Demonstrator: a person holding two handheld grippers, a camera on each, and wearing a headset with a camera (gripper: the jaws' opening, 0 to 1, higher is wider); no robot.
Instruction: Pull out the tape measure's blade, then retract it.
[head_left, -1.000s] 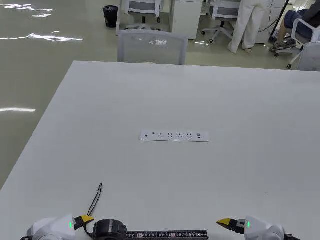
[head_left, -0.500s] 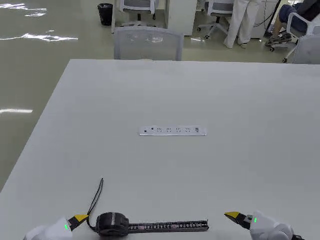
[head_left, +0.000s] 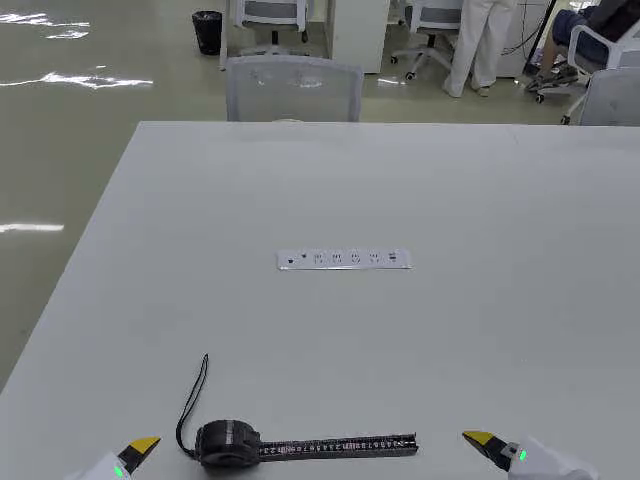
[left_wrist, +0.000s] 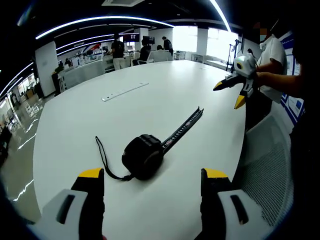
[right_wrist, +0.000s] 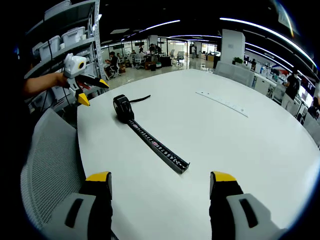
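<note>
A black tape measure (head_left: 227, 444) lies on the white table near its front edge, its blade (head_left: 340, 446) pulled out to the right and flat on the top. A black wrist cord (head_left: 192, 400) trails from the case. In the left gripper view the case (left_wrist: 142, 155) rests just ahead of my left gripper (left_wrist: 152, 180), which is open and apart from it. My right gripper (right_wrist: 161, 182) is open too, with the blade tip (right_wrist: 181, 165) a short way in front of it. The left gripper (head_left: 130, 455) and right gripper (head_left: 485, 445) show at the bottom of the head view.
A white power strip (head_left: 343, 260) is set into the middle of the table (head_left: 400, 180). A grey mesh chair (head_left: 292, 88) stands at the far edge. Beyond it are more office chairs, a black bin (head_left: 207, 30) and a standing person (head_left: 485, 40).
Both grippers have drawn back from the tape measure toward the near edge. The case and the extended blade stay in place on the table. The head camera has tilted a little.
</note>
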